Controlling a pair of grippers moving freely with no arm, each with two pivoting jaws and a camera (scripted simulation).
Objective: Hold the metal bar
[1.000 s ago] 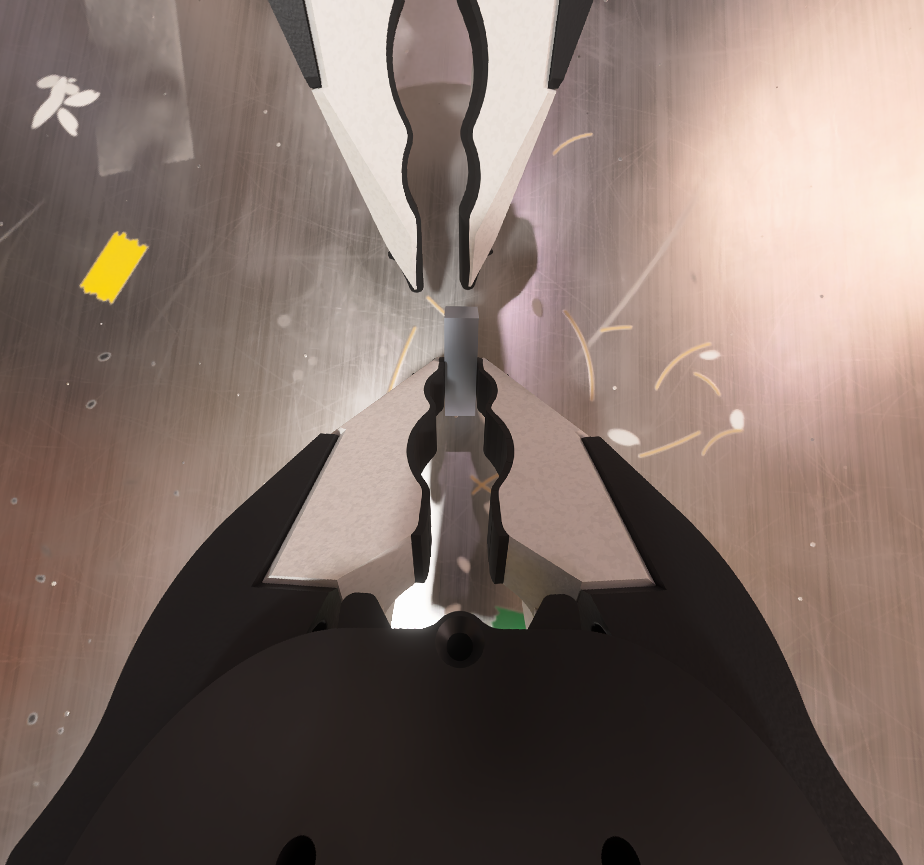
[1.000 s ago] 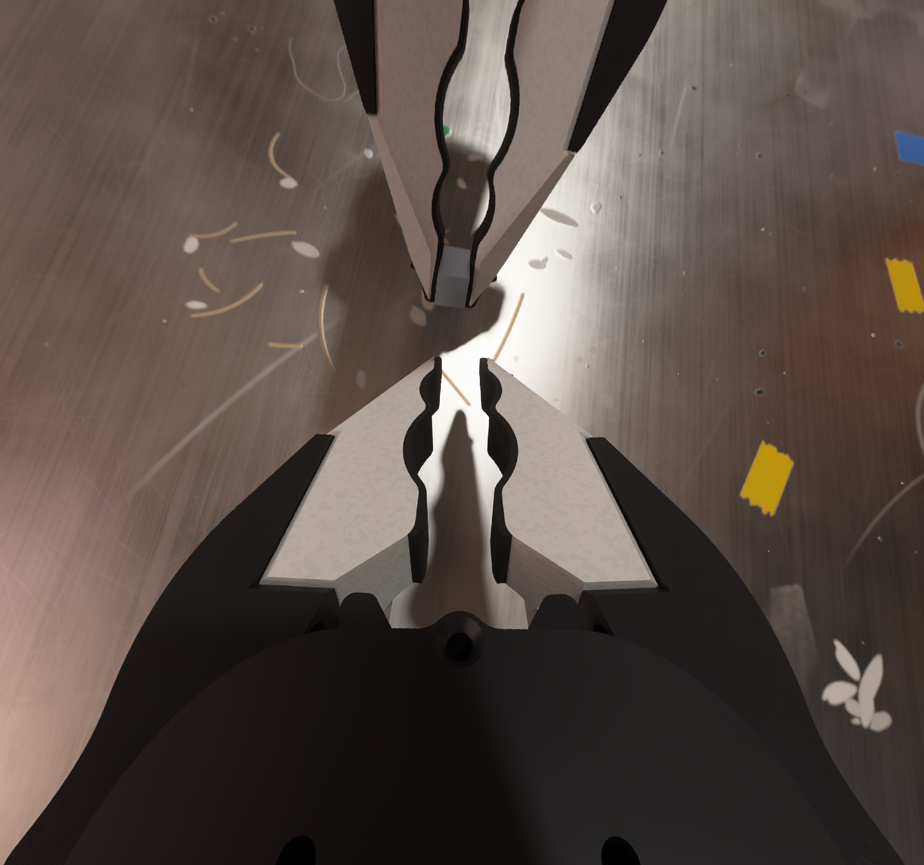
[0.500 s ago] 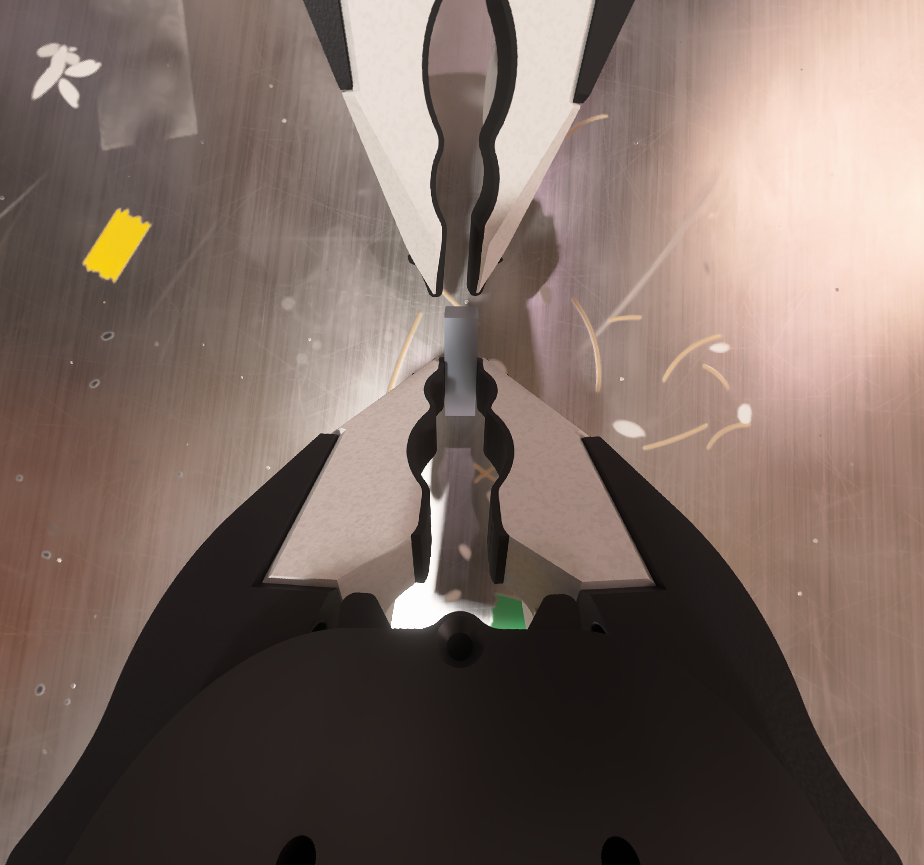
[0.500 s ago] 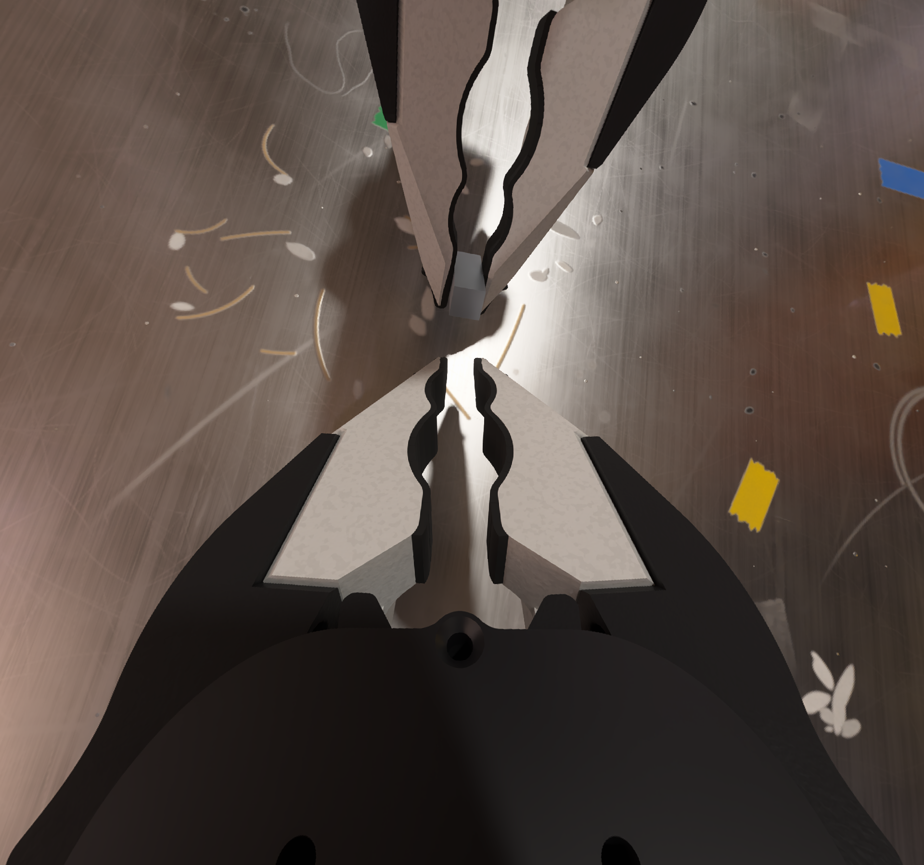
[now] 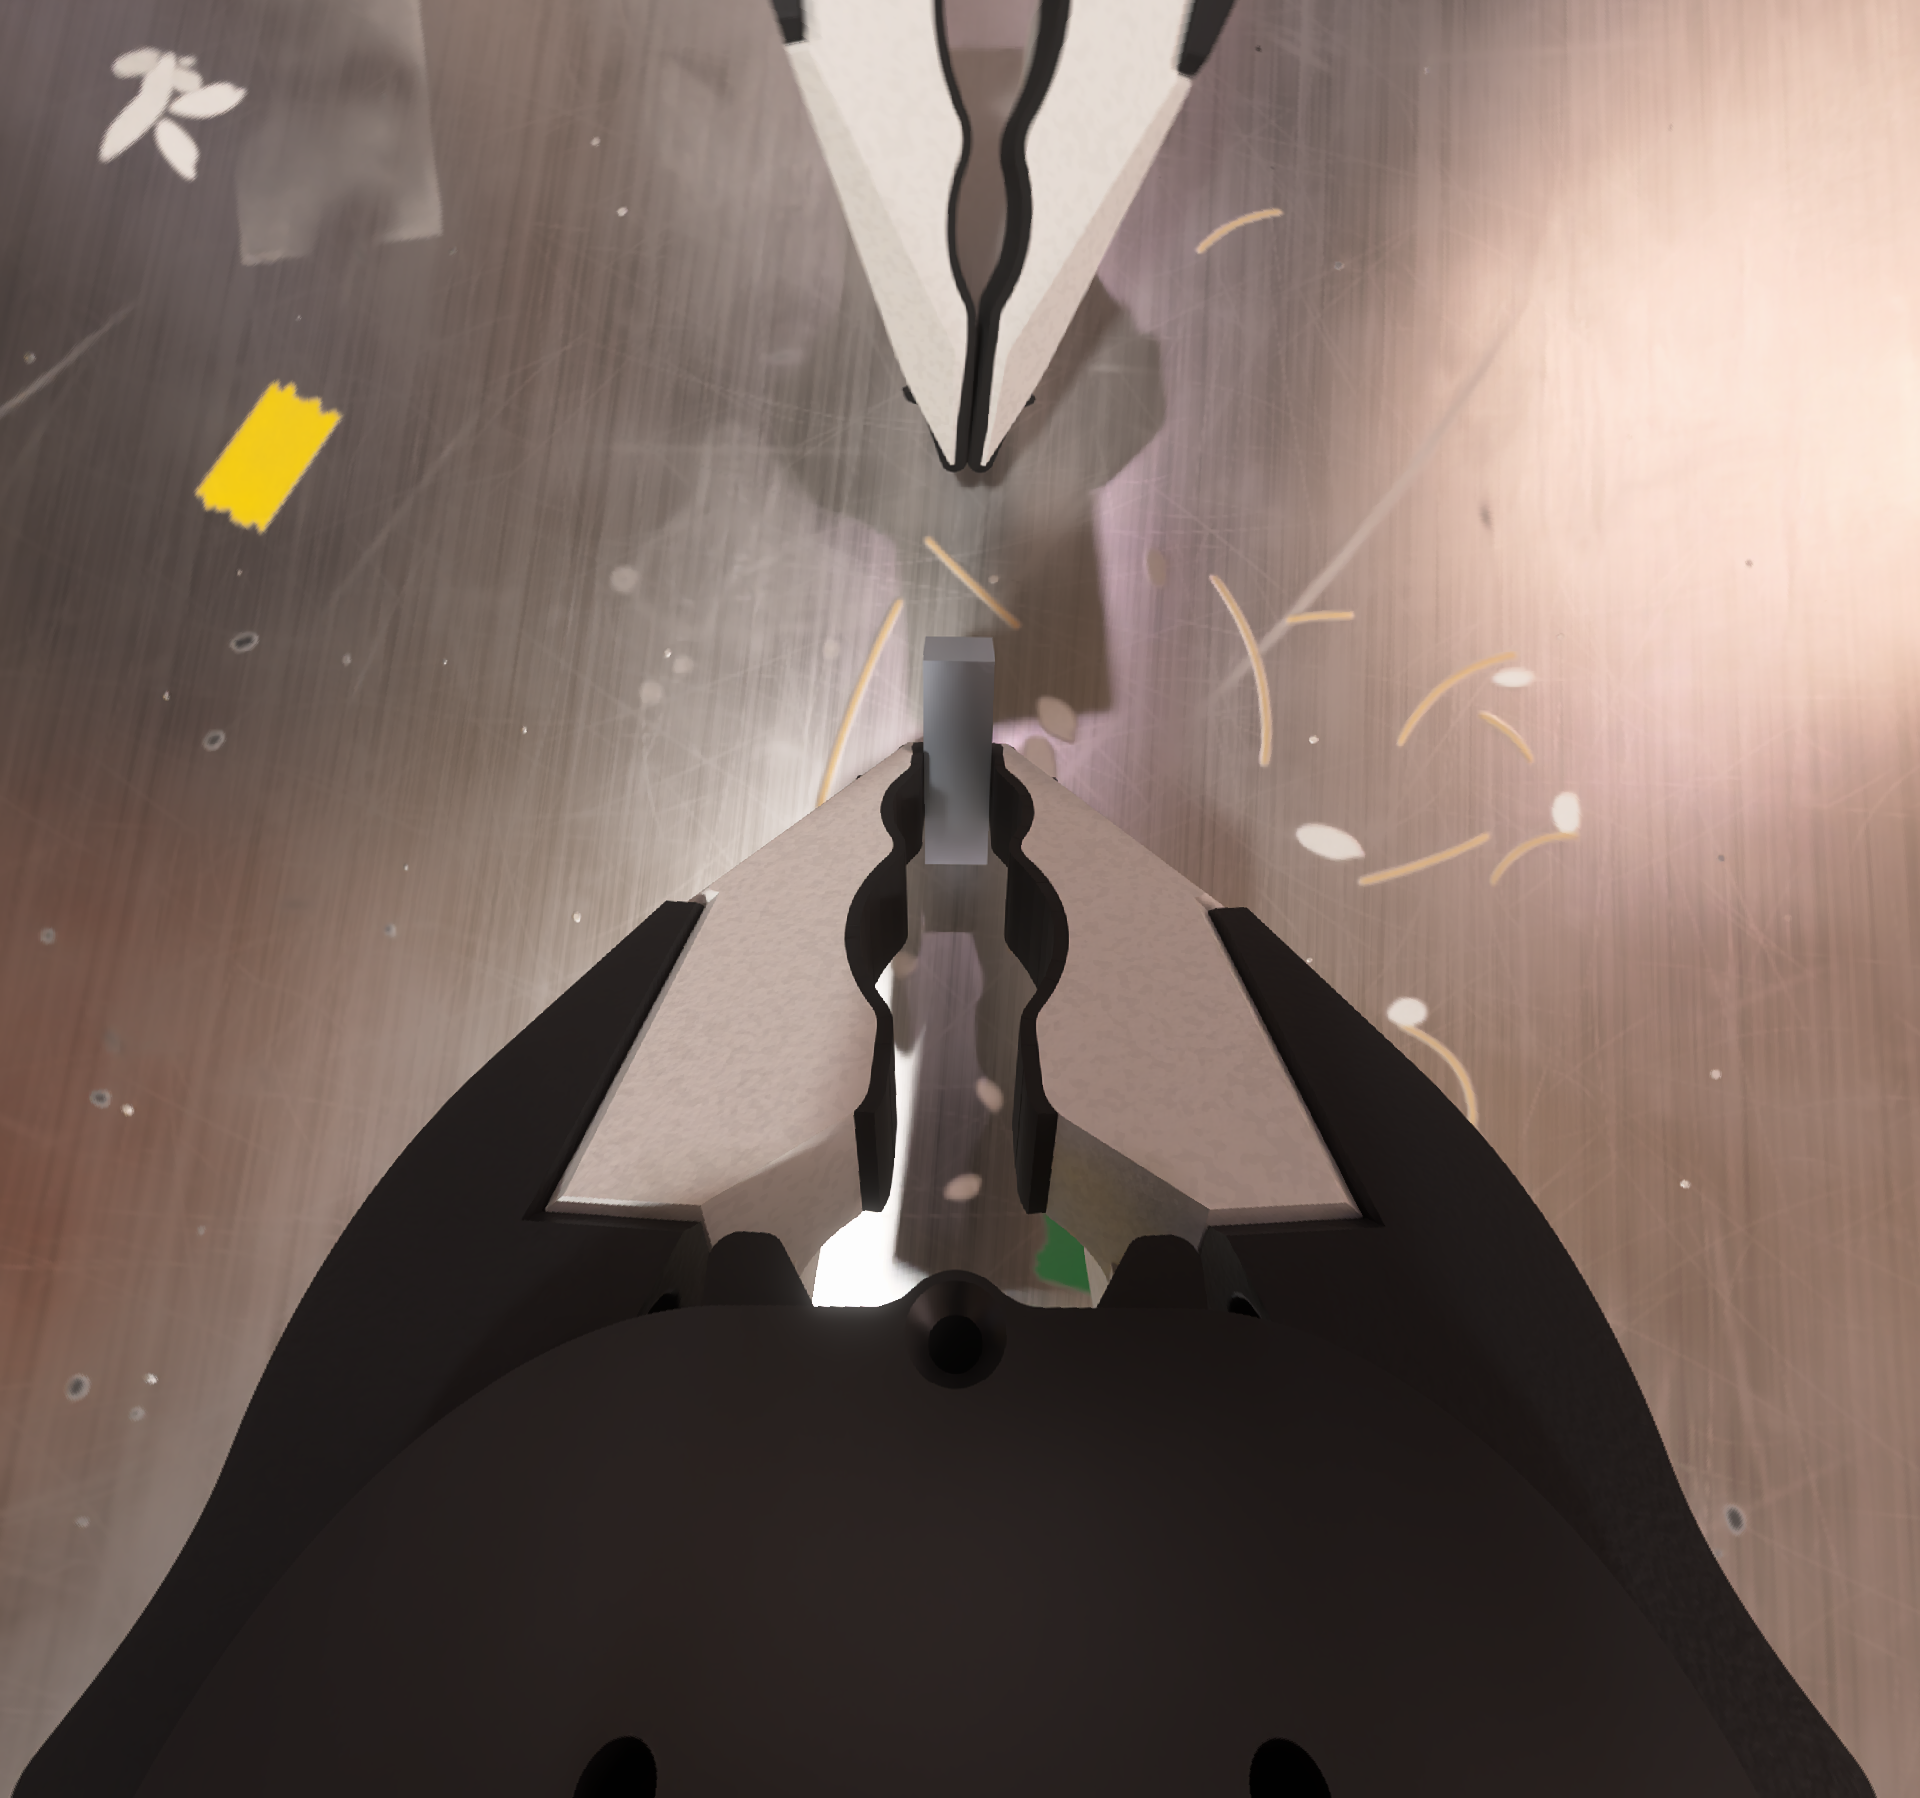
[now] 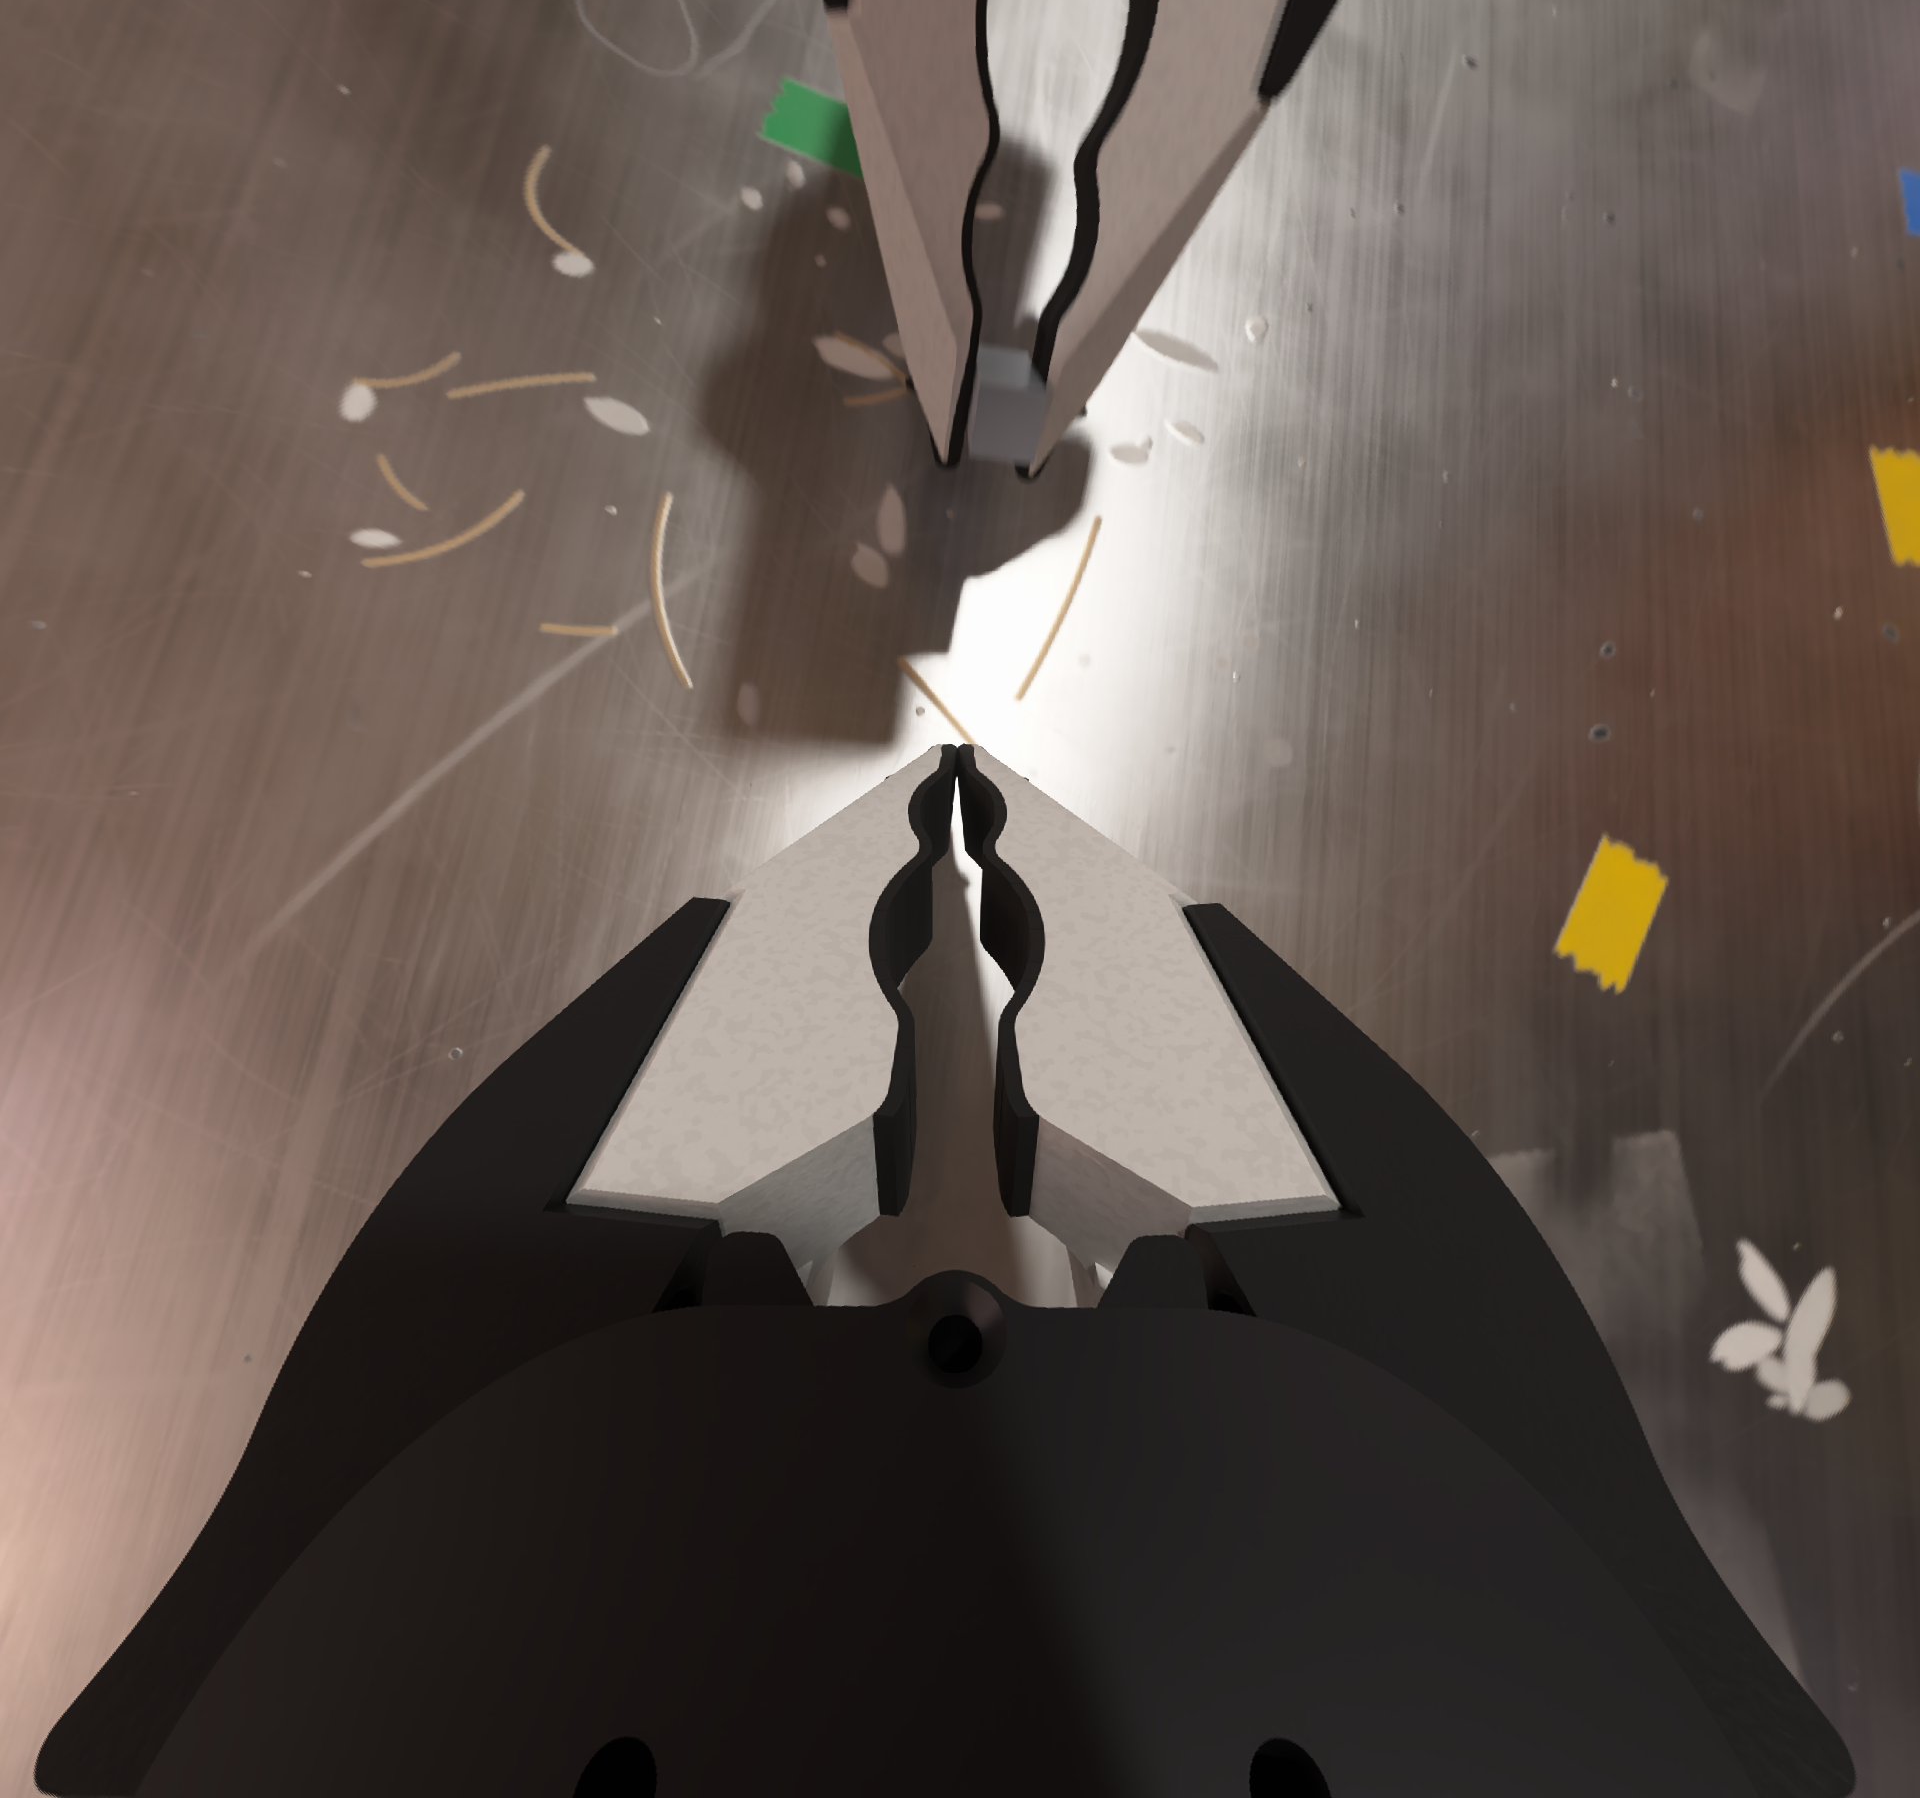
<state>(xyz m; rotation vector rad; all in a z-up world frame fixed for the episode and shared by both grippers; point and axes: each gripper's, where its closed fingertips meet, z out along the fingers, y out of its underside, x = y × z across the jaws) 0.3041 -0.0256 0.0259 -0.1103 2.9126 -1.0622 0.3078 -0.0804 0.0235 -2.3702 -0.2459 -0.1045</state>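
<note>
Metal bar point(image 5: 956, 761) clamped in left gripper point(image 5: 956, 761) jaws; blue tape point(image 6: 1910, 200) only beyond right gripper point(image 6: 957, 759), jaws closed, empty.

Short grey metal bar point(image 5: 957, 761) clamped lengthwise between fingertips, apparently above the surface.

No readable text, labels, brands, numbers or signs anywhere, in either wrist view.
</note>
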